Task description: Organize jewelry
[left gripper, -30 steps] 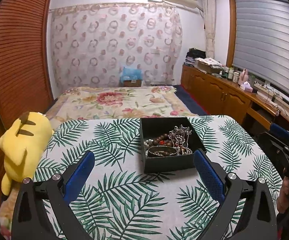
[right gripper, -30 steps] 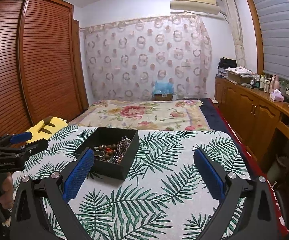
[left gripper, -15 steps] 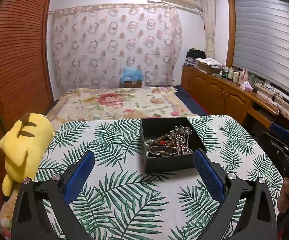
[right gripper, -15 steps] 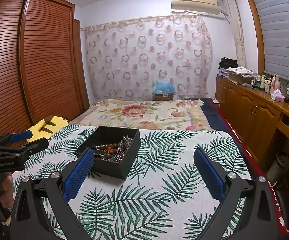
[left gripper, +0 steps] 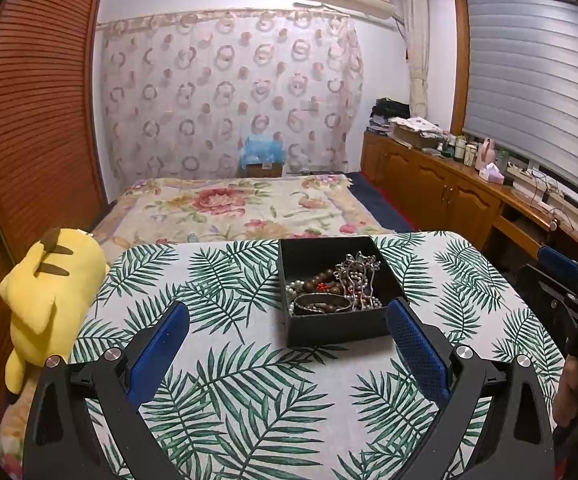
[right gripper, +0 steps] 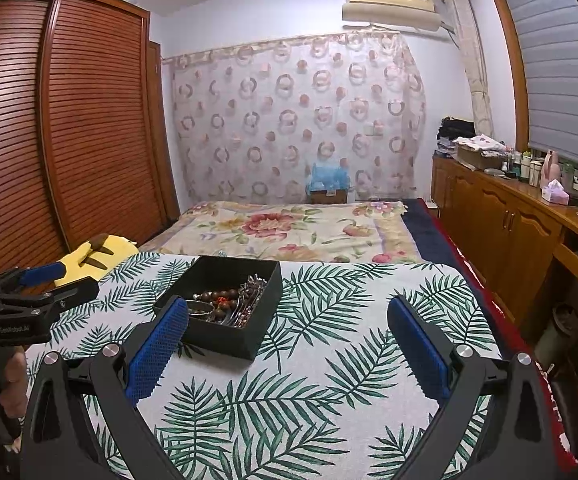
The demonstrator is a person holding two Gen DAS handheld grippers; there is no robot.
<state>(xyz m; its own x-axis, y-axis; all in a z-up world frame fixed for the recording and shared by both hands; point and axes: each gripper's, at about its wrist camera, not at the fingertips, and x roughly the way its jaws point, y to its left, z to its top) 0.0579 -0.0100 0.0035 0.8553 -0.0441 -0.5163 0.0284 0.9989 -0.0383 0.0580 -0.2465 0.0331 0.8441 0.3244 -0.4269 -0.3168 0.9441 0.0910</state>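
Bedroom setting, palm-leaf tablecloth [left gripper: 249, 380] over a table. Little change is noted since a second ago — only a slight drift of view, so nothing is settled for the task. Jewelry [left gripper: 335, 288] is seen heaped in the black box [left gripper: 335, 330]: at 1 o'clock of the left gripper [left gripper: 287, 340], at 11 o'clock of the right gripper [right gripper: 287, 340]. Both jaws are held apart, empty.

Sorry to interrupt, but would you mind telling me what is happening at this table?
A person holds two hand-held grippers over a table covered in a palm-leaf cloth. The left hand-held gripper and right hand-held gripper are both open and hold nothing. An open black box sits on the cloth, with a tangle of brown beads, pearls, a bangle and silver pieces inside. A yellow plush toy lies at the table's left edge.
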